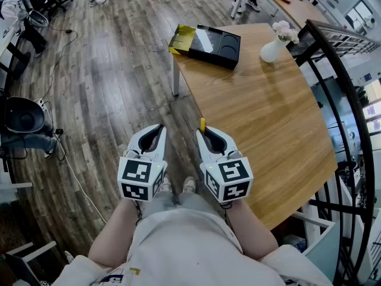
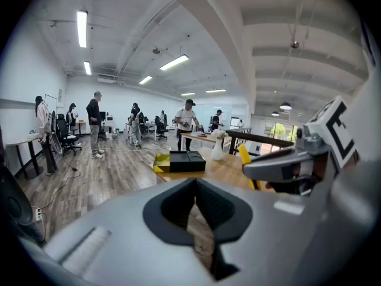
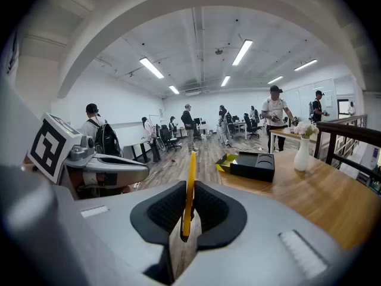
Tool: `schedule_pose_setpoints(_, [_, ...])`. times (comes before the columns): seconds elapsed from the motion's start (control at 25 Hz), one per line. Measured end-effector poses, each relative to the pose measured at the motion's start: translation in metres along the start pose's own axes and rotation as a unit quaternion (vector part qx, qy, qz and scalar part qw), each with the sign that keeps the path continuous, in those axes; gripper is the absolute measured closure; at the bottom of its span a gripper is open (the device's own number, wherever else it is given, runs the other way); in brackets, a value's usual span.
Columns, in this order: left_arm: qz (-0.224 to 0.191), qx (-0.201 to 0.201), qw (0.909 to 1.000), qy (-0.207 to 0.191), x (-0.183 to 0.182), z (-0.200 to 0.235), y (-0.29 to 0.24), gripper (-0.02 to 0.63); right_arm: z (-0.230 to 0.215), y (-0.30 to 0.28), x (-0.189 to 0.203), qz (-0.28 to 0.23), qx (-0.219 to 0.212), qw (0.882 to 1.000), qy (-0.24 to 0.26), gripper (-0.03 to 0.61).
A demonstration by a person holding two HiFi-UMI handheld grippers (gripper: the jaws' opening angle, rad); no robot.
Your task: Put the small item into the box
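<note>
R gripper [image 1: 206, 133] pinches thin yellow stick [image 3: 189, 190]. L gripper [image 1: 159, 130] closed, empty. Box [image 1: 211, 57] far off, stick not in yet.

The left gripper [image 1: 156, 133] and right gripper [image 1: 206, 133] are pale grey with black pads; their cubes [image 1: 141, 177] are white with black square markers. The item [image 3: 189, 183] is yellow. The box [image 1: 215, 45] is black with a yellow flap. The table [image 1: 268, 118] is light wood, the floor [image 1: 113, 82] grey-brown planks, the vase [image 1: 272, 50] white, its flowers [image 1: 284, 31] pink, the railing [image 1: 343, 85] black.
</note>
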State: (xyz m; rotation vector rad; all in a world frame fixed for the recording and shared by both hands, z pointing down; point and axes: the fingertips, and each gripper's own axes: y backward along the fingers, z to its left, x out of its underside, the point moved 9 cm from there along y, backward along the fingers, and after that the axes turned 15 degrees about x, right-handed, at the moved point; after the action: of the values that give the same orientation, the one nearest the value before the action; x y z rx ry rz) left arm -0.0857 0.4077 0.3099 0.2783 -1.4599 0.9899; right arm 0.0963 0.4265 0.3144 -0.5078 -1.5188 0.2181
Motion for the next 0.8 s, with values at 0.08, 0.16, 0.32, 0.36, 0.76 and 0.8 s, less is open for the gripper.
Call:
schedule_pose_setpoints(0.08, [-0.01,-0.004,0.9999,-0.002,-0.003,-0.001,0.001,0.611,-0.004,0.001,-0.001,-0.002,-0.001,1.0,0.002,0.535])
schedule_pose_setpoints(0.16, [-0.024,-0.007,0.9997,-0.007,-0.006,-0.001,0.001,0.612,-0.008,0.001,-0.002,-0.005,-0.002,1.0,0.002,0.535])
schedule_pose_setpoints(0.32, [-0.046,-0.017,0.9983,-0.031,-0.011,-0.008,0.002,0.611,-0.016,0.004,-0.003,-0.016,-0.004,1.0,-0.002,0.535])
schedule_pose_setpoints(0.36, [-0.048,-0.018,0.9981,-0.034,-0.012,-0.01,0.002,0.611,-0.018,0.004,-0.004,-0.019,-0.005,1.0,-0.001,0.535])
schedule_pose_setpoints(0.76, [-0.064,-0.041,0.9963,-0.04,-0.014,-0.023,-0.004,0.612,-0.034,0.005,-0.008,-0.036,-0.025,0.999,0.007,0.535])
schedule_pose_setpoints(0.8, [-0.068,-0.045,0.9958,-0.042,-0.015,-0.026,-0.003,0.612,-0.036,0.006,-0.009,-0.04,-0.027,0.999,0.008,0.535])
